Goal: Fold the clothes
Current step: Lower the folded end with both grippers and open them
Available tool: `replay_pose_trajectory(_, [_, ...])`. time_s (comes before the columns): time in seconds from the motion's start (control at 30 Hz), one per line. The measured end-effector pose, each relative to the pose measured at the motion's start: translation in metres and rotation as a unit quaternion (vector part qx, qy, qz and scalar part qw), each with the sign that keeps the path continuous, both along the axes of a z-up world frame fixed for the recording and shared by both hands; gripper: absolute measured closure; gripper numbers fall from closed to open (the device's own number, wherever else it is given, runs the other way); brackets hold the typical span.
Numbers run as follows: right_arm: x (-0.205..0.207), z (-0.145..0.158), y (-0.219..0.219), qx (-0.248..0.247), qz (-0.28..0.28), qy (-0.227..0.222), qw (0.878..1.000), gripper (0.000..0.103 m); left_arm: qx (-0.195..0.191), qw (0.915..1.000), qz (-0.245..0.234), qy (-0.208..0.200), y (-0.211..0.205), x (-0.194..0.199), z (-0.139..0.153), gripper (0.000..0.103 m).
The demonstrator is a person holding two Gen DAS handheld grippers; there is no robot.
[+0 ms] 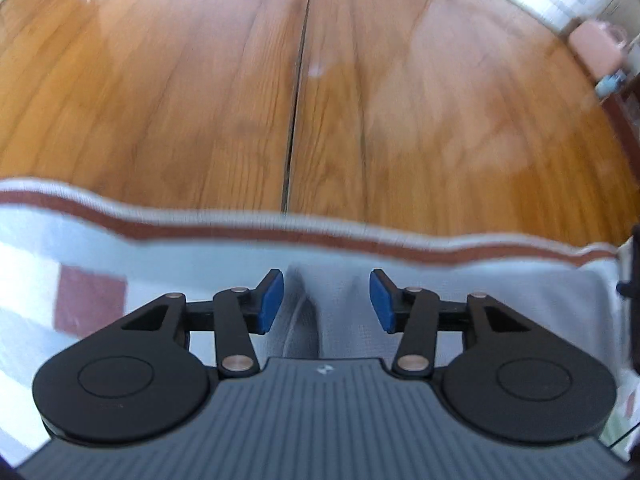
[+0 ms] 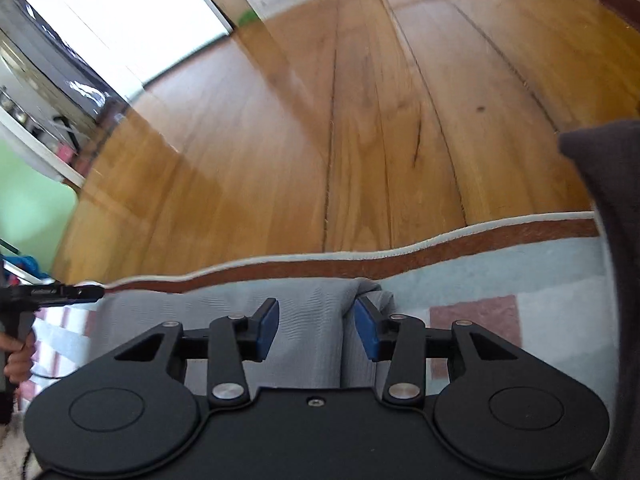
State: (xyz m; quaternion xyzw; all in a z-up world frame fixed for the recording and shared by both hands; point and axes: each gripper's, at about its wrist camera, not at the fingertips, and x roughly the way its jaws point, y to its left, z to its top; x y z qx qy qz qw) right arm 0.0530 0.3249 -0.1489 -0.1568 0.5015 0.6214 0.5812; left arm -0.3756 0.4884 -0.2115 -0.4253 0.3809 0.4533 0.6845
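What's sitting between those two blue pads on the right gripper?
In the right wrist view, a fold of the grey garment lies below the open right gripper, its edge running between the pads; neither pad presses it.

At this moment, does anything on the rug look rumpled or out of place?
Yes. The grey garment lies on the rug with a raised pucker between the open left gripper pads. The rug's edge is wavy, not flat.
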Motion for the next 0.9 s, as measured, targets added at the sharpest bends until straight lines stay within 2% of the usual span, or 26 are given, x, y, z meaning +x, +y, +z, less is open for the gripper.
replay_pose_trajectory(0.07, [-0.008,-0.014,0.010,-0.019,-0.009,-0.012,1.000,0.056,-0.011,0.9998,-0.017,0.003,-0.003,0.003,-0.011,0.057])
replay_pose_trajectory(0.1, [-0.006,-0.020,0.012,-0.024,-0.007,-0.019,1.000,0.073,-0.015,0.9995,-0.025,0.008,-0.005,0.004,-0.016,0.055])
replay_pose_trajectory(0.13, [-0.009,-0.025,0.014,-0.017,-0.006,-0.033,0.999,0.100,-0.007,0.9990,-0.034,0.027,-0.006,0.007,-0.020,0.049])
replay_pose_trajectory(0.2, [-0.016,-0.021,0.006,0.034,0.002,-0.092,0.995,0.101,0.014,0.9970,-0.048,0.059,-0.010,0.013,-0.021,0.043])
replay_pose_trajectory(0.27, [-0.015,-0.015,-0.007,0.062,-0.014,-0.111,0.992,0.101,0.019,0.9964,-0.048,0.068,-0.011,0.014,-0.019,0.043])
replay_pose_trajectory(0.33, [-0.013,-0.024,-0.011,0.049,-0.012,-0.107,0.993,0.101,0.020,0.9960,-0.044,0.075,-0.013,0.013,-0.018,0.043])
replay_pose_trajectory(0.43, [-0.014,-0.030,-0.011,0.022,-0.026,-0.150,0.988,0.101,0.024,0.9955,-0.035,0.085,-0.015,0.007,-0.015,0.040])
replay_pose_trajectory(0.47, [-0.014,-0.030,-0.012,0.014,-0.036,-0.167,0.985,0.100,0.025,0.9953,-0.030,0.088,-0.015,0.005,-0.015,0.040])
replay_pose_trajectory(0.5, [-0.011,-0.026,-0.015,0.005,-0.053,-0.186,0.981,0.094,0.023,0.9955,-0.021,0.089,-0.016,0.001,-0.012,0.040])
replay_pose_trajectory(0.53, [-0.005,-0.019,-0.021,0.007,-0.062,-0.179,0.982,0.090,0.019,0.9963,-0.011,0.084,-0.017,-0.004,-0.009,0.040])
replay_pose_trajectory(0.57, [0.002,-0.012,-0.031,0.011,-0.074,-0.153,0.985,0.089,0.013,0.9976,0.000,0.068,-0.020,-0.008,-0.003,0.041])
replay_pose_trajectory(0.6, [0.007,-0.006,-0.040,0.017,-0.084,-0.118,0.989,0.084,0.004,0.9994,0.010,0.032,-0.022,-0.014,0.003,0.040])
replay_pose_trajectory(0.63, [0.010,0.002,-0.049,0.023,-0.086,-0.080,0.993,0.064,-0.002,0.9995,0.013,-0.028,-0.027,-0.020,0.009,0.038])
replay_pose_trajectory(0.67, [0.004,0.008,-0.057,0.036,-0.078,-0.065,0.994,0.057,-0.006,0.9971,0.006,-0.075,-0.032,-0.022,0.013,0.036])
replay_pose_trajectory(0.7, [-0.002,0.014,-0.064,0.050,-0.069,-0.051,0.995,0.053,-0.009,0.9967,-0.009,-0.080,-0.037,-0.016,0.014,0.036])
replay_pose_trajectory(0.73, [-0.012,0.016,-0.068,0.054,-0.047,-0.062,0.995,0.053,-0.012,0.9960,-0.023,-0.086,-0.042,-0.010,0.014,0.036])
replay_pose_trajectory(0.77, [-0.022,0.017,-0.071,0.059,-0.025,-0.073,0.995,0.052,-0.014,0.9956,-0.038,-0.084,-0.047,-0.004,0.014,0.036])
replay_pose_trajectory(0.8, [-0.033,0.014,-0.071,0.048,-0.002,-0.091,0.995,0.052,-0.013,0.9975,-0.057,-0.040,-0.052,0.006,0.009,0.036])
replay_pose_trajectory(0.87, [-0.043,0.003,-0.073,0.036,0.016,-0.123,0.992,0.052,-0.011,0.9947,-0.092,0.045,-0.061,0.023,-0.001,0.036])
replay_pose_trajectory(0.9, [-0.048,-0.002,-0.074,0.029,0.025,-0.139,0.990,0.052,-0.015,0.9937,-0.092,0.061,-0.062,0.021,-0.005,0.034])
